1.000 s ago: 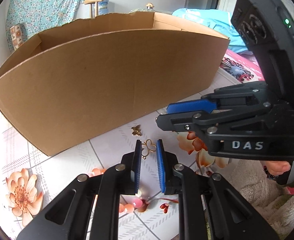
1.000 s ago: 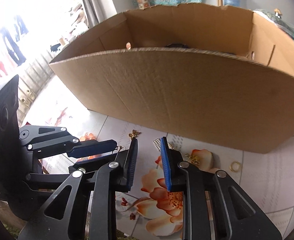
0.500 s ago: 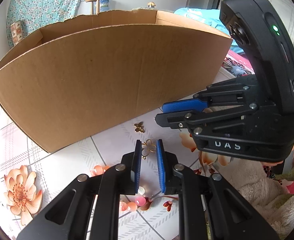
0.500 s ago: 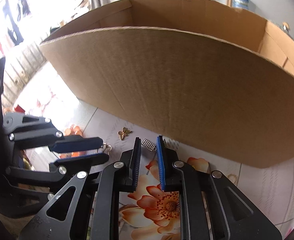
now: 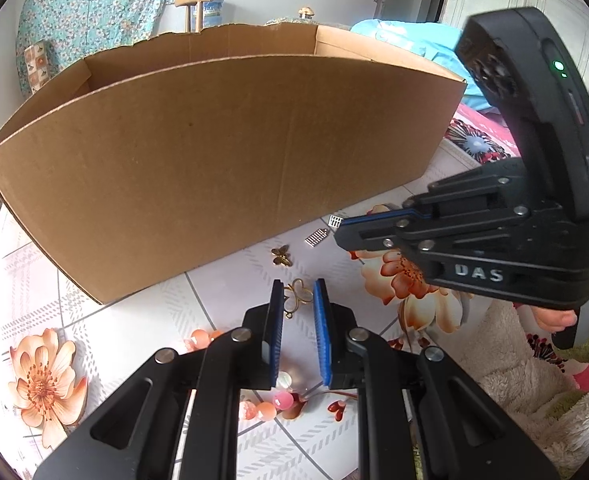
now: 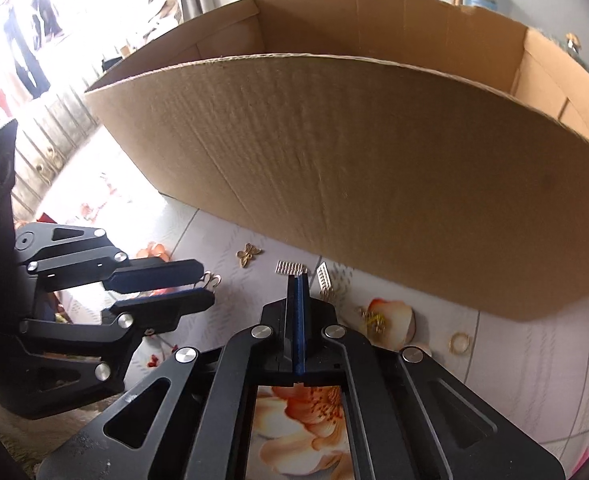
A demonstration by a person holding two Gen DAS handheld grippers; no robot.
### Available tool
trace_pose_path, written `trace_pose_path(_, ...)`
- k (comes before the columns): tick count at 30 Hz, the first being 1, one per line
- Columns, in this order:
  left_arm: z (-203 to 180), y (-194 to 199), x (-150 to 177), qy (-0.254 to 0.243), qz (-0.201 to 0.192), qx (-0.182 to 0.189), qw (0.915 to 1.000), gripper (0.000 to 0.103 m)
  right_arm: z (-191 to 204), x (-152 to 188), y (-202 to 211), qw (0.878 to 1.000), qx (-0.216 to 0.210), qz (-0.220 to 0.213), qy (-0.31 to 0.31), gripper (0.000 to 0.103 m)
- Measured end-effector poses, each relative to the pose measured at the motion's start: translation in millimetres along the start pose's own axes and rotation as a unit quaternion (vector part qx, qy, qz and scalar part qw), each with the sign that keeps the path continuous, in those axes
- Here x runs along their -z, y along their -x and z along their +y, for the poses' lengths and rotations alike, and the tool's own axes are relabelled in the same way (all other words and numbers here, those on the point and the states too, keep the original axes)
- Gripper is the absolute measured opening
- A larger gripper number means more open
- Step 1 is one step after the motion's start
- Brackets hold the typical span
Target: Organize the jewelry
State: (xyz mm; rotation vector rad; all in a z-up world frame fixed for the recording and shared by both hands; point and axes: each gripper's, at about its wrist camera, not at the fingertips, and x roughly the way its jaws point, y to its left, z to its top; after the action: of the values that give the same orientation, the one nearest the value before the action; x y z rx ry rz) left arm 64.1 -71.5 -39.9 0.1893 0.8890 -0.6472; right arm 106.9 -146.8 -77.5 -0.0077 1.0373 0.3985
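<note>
My left gripper (image 5: pixel 297 294) is open with a gold clover earring (image 5: pixel 299 297) lying between its fingertips on the tiled table. A gold butterfly charm (image 5: pixel 281 256) lies just beyond, and two silver comb-shaped earrings (image 5: pixel 315 238) lie further right. My right gripper (image 6: pixel 297 280) is shut, its tips at a silver earring (image 6: pixel 290 268); whether it pinches it I cannot tell. The second silver earring (image 6: pixel 323 276) lies just right of the tips. The right gripper also shows in the left wrist view (image 5: pixel 346 232), and the left gripper in the right wrist view (image 6: pixel 204 286).
A large open cardboard box (image 5: pixel 214 152) stands right behind the jewelry. A gold ring (image 6: pixel 459 343) and a small gold piece (image 6: pixel 372 317) lie right of my right gripper. Pink beads (image 5: pixel 278 400) lie under my left gripper. A fluffy cloth (image 5: pixel 514 380) lies at the right.
My right gripper has closed from open to fully shut and moved forward to the silver earring. My left gripper has stayed open around the clover earring.
</note>
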Motion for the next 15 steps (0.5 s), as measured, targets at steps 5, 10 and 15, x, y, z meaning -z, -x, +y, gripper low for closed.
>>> trace_pose_path(5,0.3,2.7,1.7,0.002,-0.001,-0.001,1.0,0.014,-0.4,6.9,12.4,1.0,-0.006,-0.009,0.001,0.0)
trace_pose_path(10,1.1,4.7,1.8,0.004,-0.003,-0.004,1.0,0.014,16.3,6.6,9.7,1.0,0.008,-0.014,0.016,0.026)
trace_pose_path(15,1.9,6.7,1.8,0.009,-0.006,-0.006,0.9999,0.014,24.5,-2.4,0.9,1.0,0.017,-0.015,0.021,0.026)
